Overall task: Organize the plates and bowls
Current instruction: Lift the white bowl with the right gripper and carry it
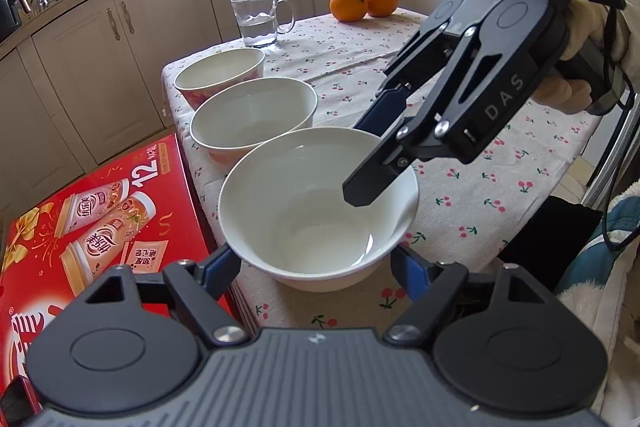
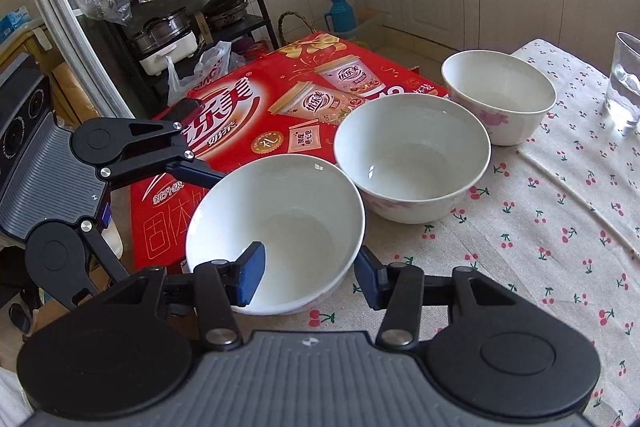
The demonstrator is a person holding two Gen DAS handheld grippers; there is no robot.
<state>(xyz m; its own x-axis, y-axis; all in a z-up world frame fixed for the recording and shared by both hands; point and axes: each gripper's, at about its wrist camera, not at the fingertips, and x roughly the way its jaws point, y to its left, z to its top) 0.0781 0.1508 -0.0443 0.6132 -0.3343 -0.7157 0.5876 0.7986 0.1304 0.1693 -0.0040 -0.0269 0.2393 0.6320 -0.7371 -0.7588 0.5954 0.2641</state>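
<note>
Three white bowls stand in a row on the cherry-print tablecloth (image 1: 460,183). The near bowl (image 1: 316,211) also shows in the right wrist view (image 2: 280,227). Behind it are the middle bowl (image 1: 252,115) (image 2: 412,155) and the far bowl (image 1: 220,71) (image 2: 500,95). My left gripper (image 1: 316,259) is open, its fingers on either side of the near bowl's base. My right gripper (image 2: 310,275) is open and straddles the near bowl's rim, one finger inside the bowl and one outside; it shows in the left wrist view (image 1: 366,167).
A red drink carton (image 1: 92,227) (image 2: 280,95) lies beside the table's edge, close to the bowls. A glass mug of water (image 1: 258,19) (image 2: 624,79) and two oranges (image 1: 362,1) stand at the far end. Kitchen cabinets (image 1: 132,27) lie beyond.
</note>
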